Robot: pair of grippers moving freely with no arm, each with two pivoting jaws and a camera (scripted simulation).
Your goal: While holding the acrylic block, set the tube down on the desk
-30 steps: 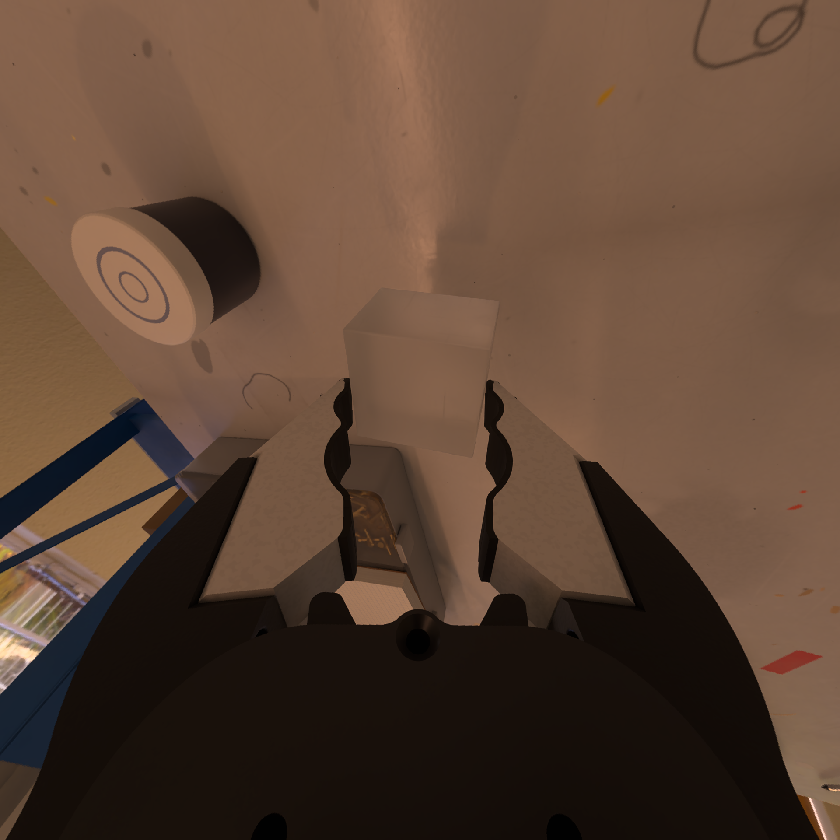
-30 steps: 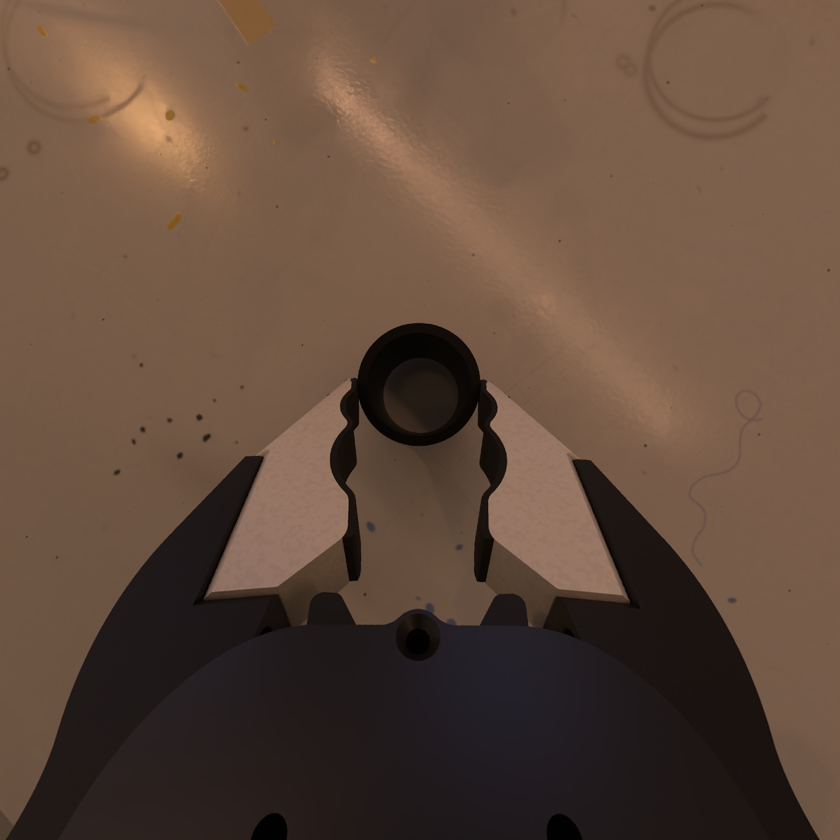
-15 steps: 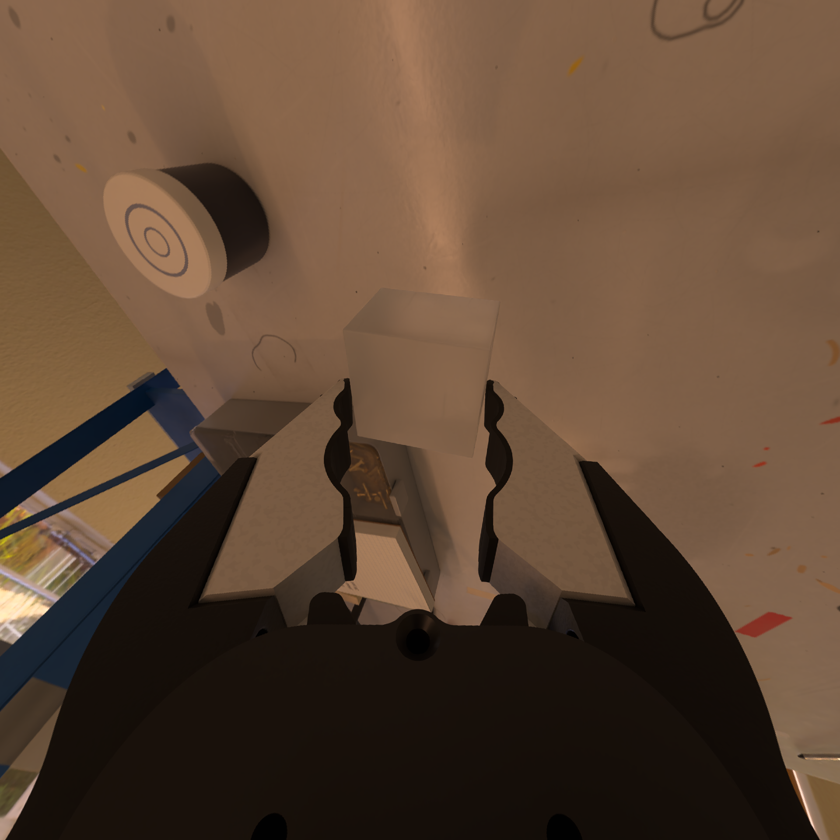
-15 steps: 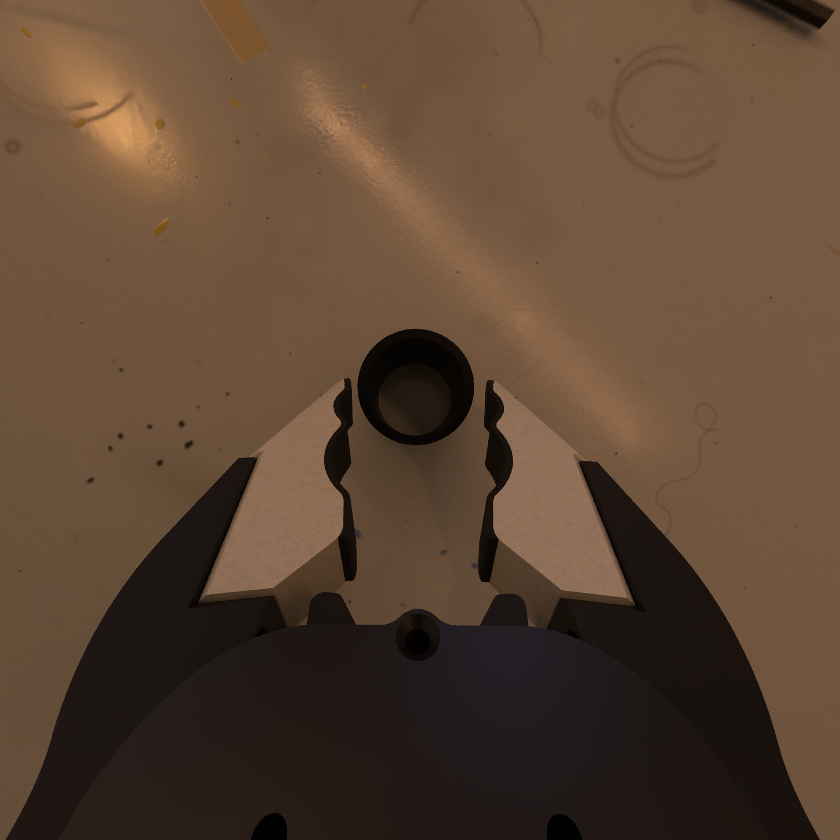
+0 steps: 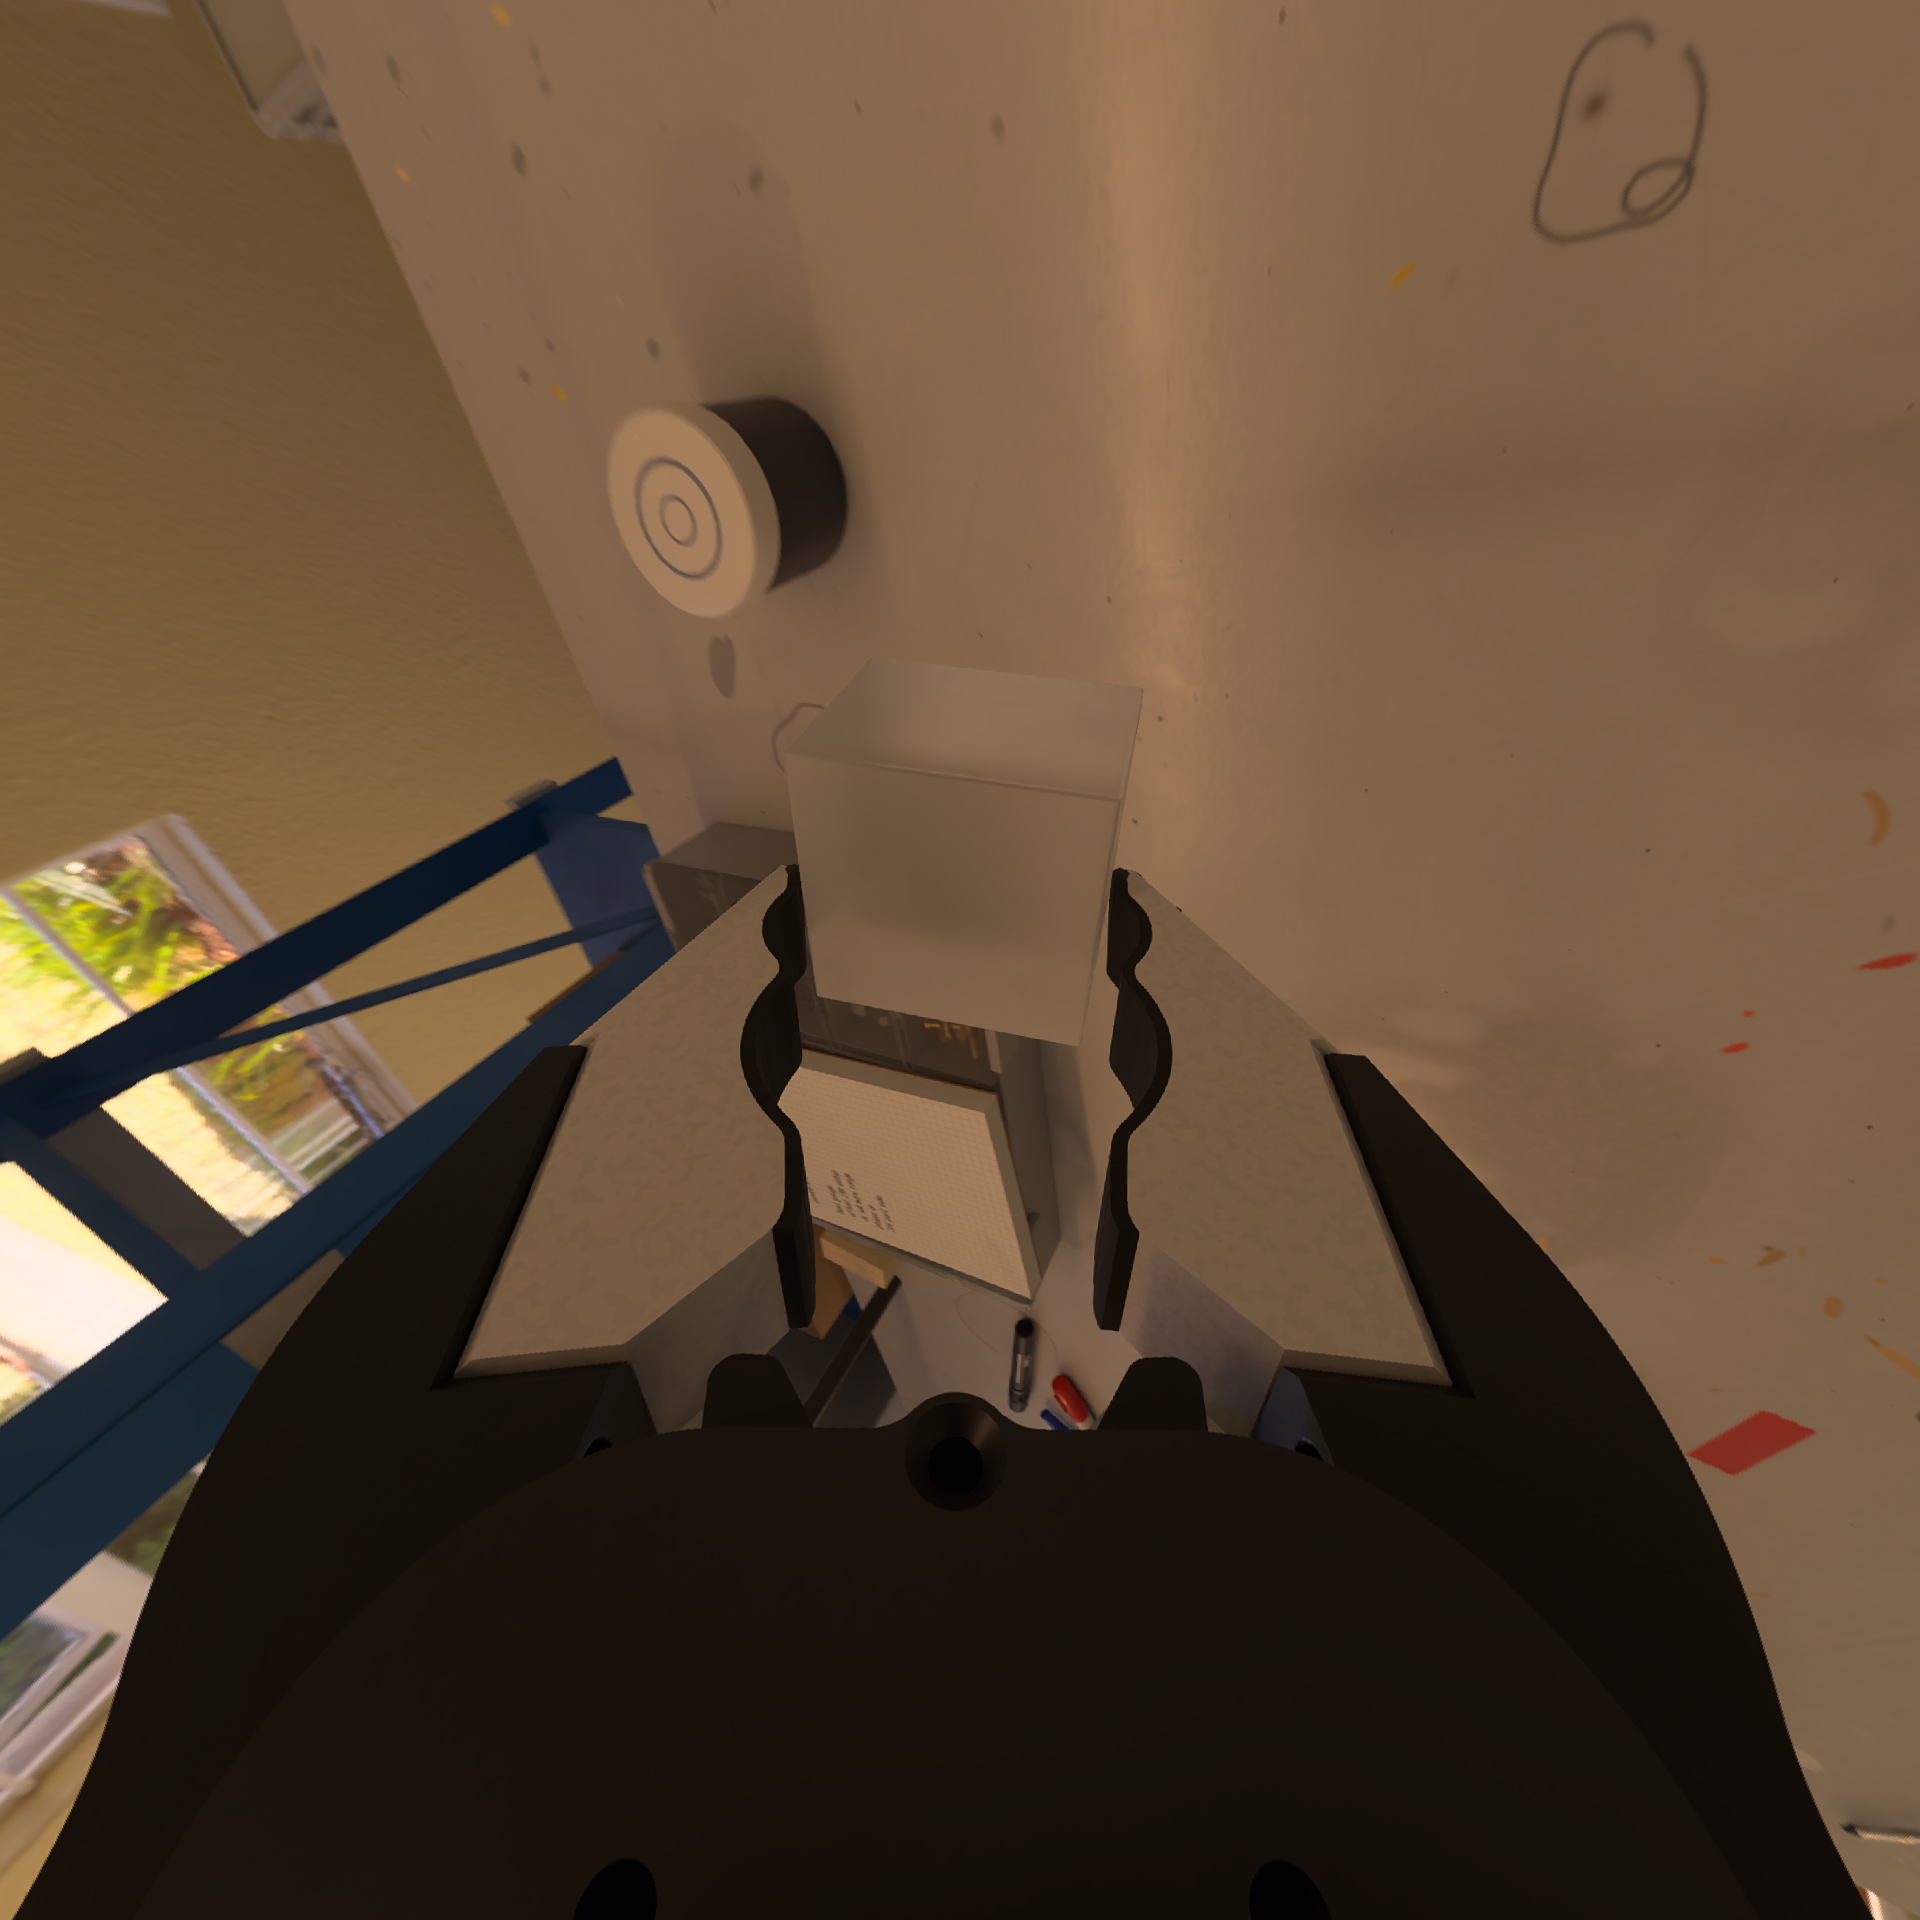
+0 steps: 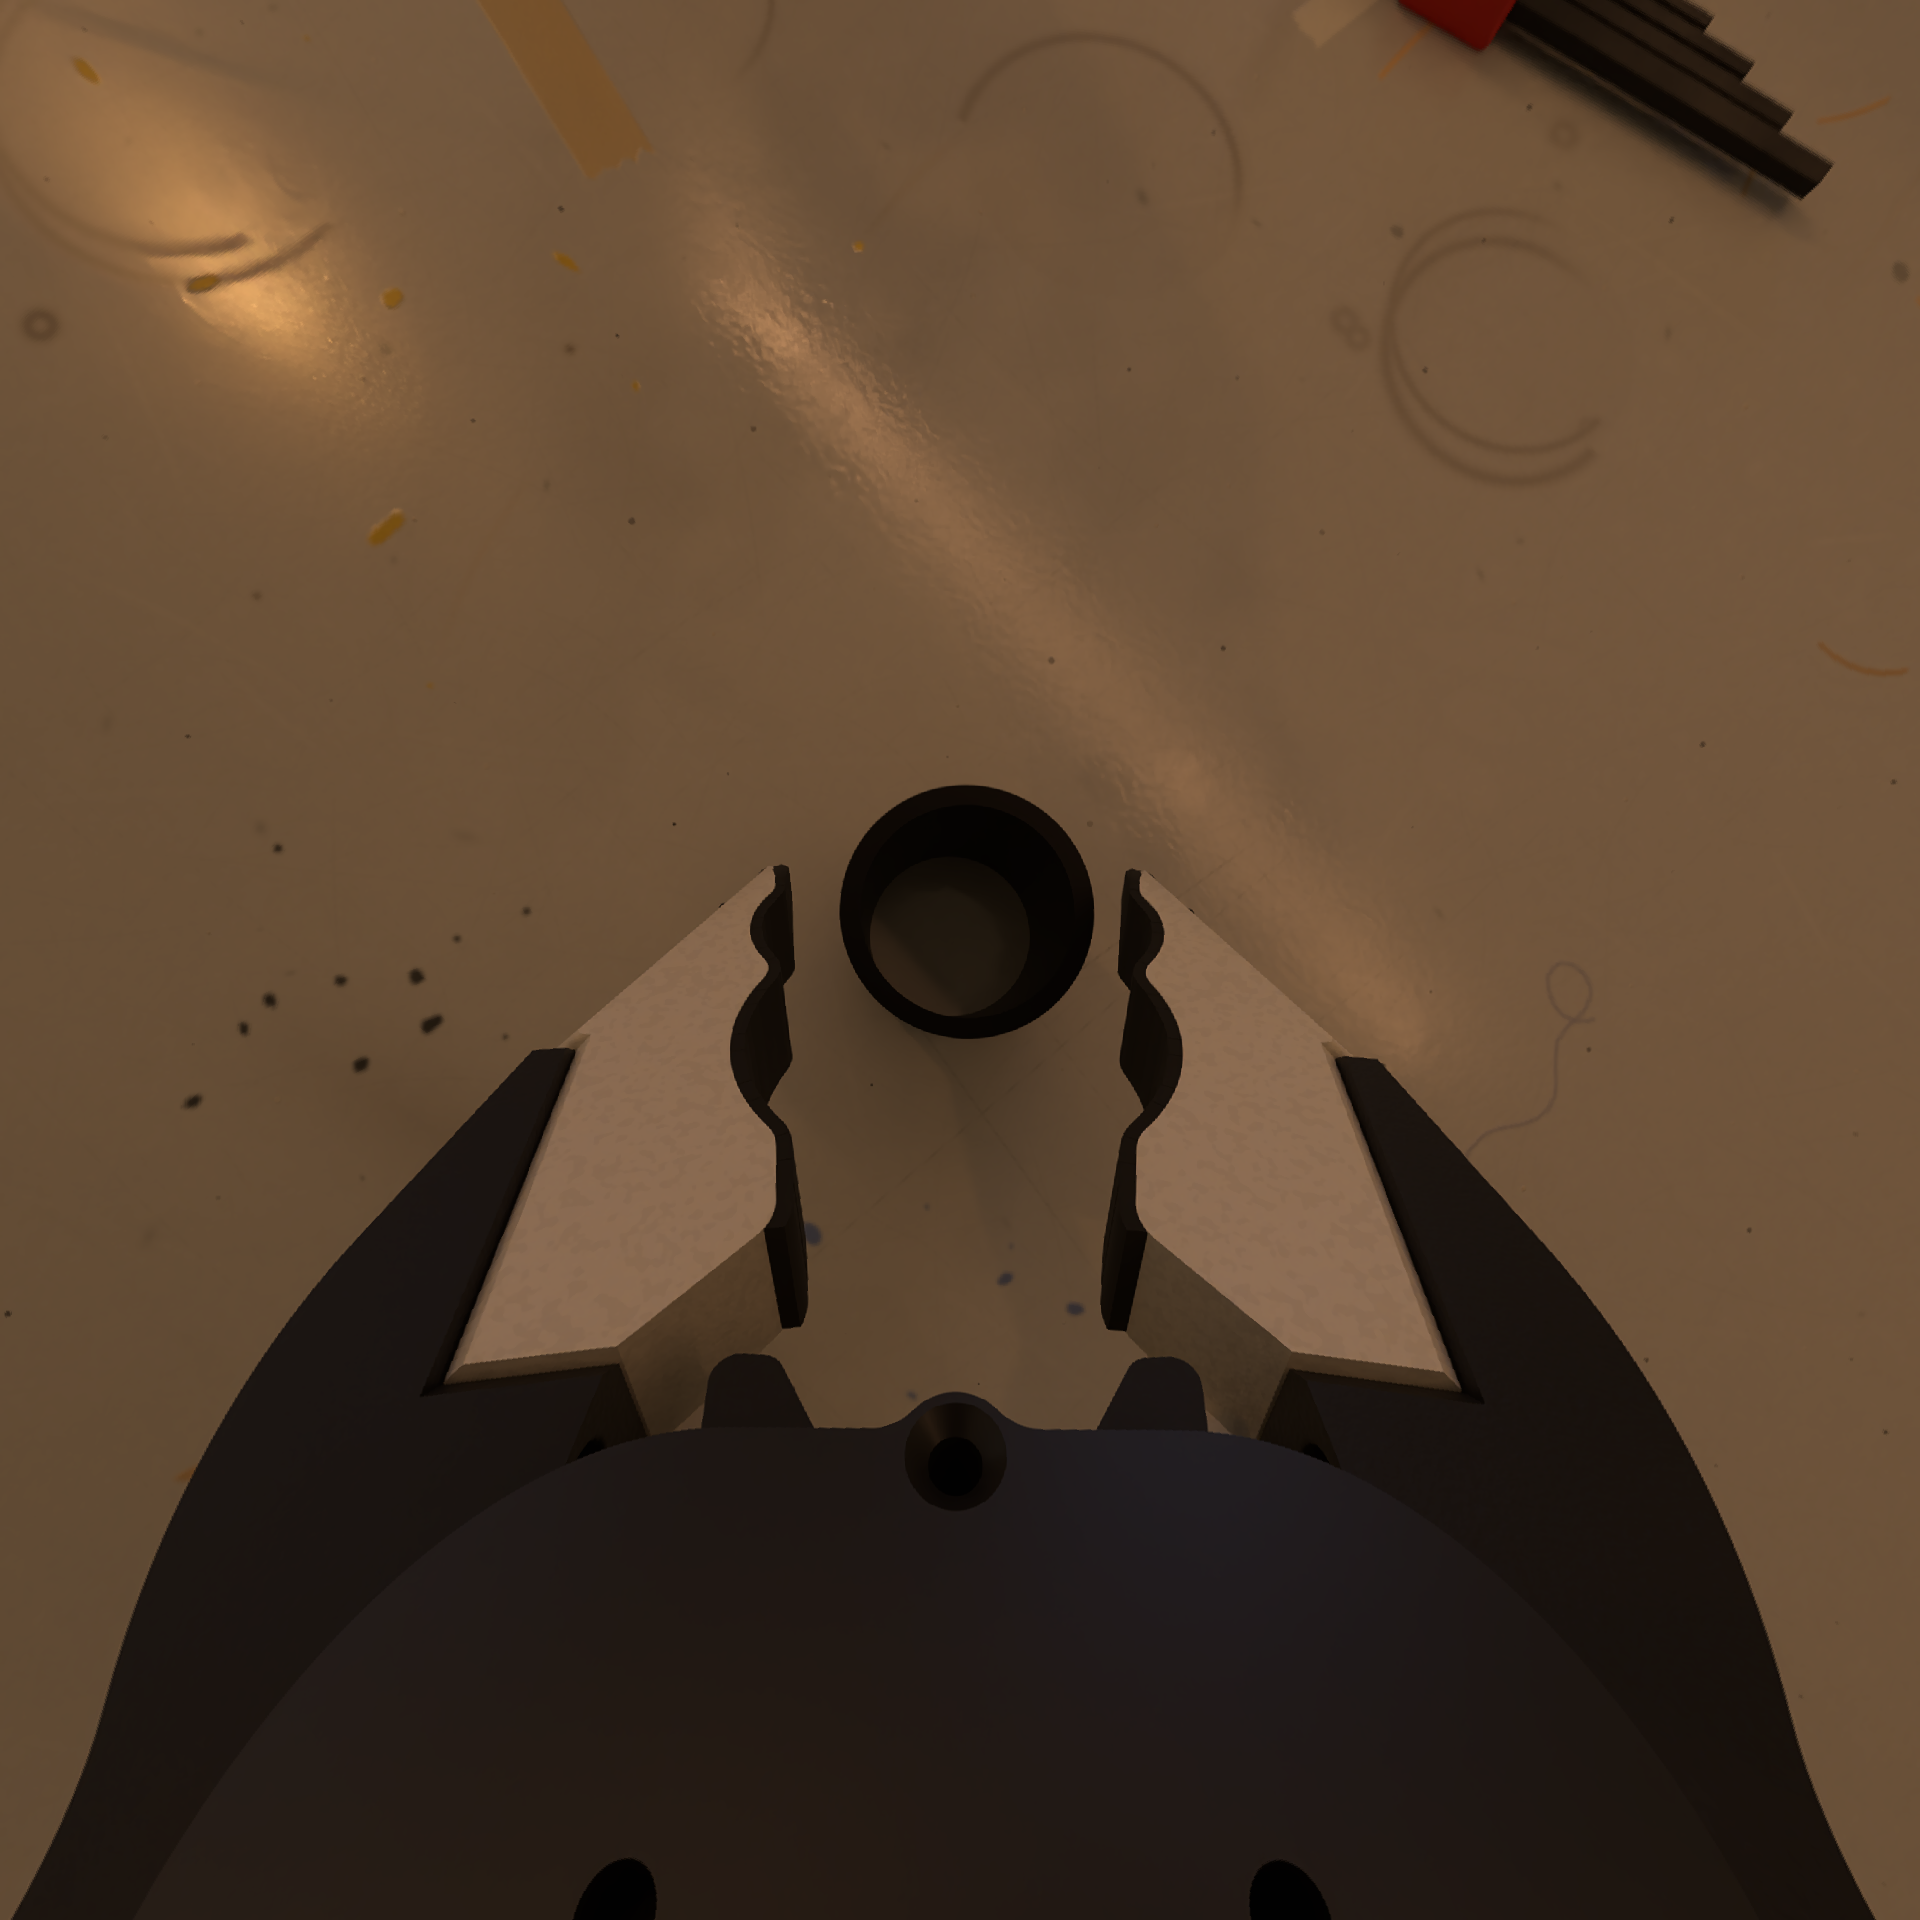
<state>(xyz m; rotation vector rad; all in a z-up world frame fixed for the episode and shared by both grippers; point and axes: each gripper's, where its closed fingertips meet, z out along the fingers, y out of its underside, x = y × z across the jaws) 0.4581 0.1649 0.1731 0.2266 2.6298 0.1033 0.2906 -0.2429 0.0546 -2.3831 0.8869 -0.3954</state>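
In the left wrist view my left gripper (image 5: 954, 883) is shut on a frosted clear acrylic block (image 5: 956, 852), held at the fingertips above the white desk (image 5: 1455, 520). In the right wrist view a short black tube (image 6: 964, 912) stands upright on the desk (image 6: 1039, 468), seen from above with its open end up. My right gripper (image 6: 956, 883) is open, with a gap between the tube and each finger.
A black cylinder with a white ringed face (image 5: 727, 504) lies on the desk beyond the block. A white notepad (image 5: 914, 1174), markers (image 5: 1039, 1377) and a blue frame (image 5: 312, 935) show below. A set of black hex keys with a red holder (image 6: 1621, 73) lies far right.
My right gripper has opened off the tube and drawn back a little; the tube stands free on the desk. My left gripper has swung with the block; the ringed cylinder shifted right in view.
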